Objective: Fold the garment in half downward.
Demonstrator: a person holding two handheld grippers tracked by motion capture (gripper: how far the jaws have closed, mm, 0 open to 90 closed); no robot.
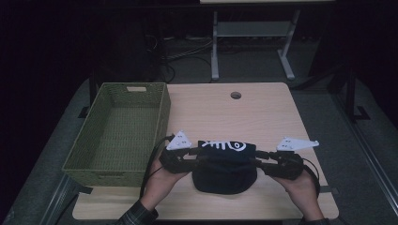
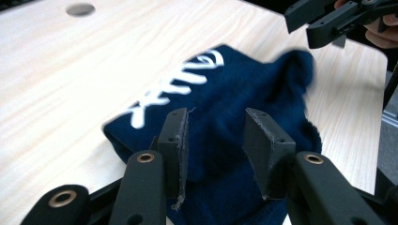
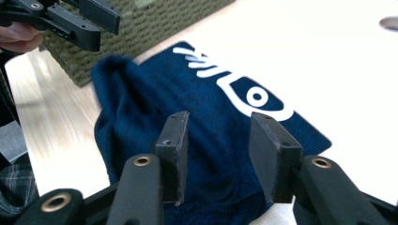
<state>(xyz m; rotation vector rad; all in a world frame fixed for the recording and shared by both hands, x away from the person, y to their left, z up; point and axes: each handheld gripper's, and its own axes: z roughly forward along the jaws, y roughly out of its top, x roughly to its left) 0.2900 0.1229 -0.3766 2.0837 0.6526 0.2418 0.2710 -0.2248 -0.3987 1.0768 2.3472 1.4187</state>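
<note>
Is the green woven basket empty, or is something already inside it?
Empty. The high view shows the bare woven bottom of the basket, with nothing on it. The dark blue knit hat lies outside it, on the table.

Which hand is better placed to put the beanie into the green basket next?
Left. The left gripper sits at the beanie on the side nearest the basket; the right gripper is at its far side.
</note>
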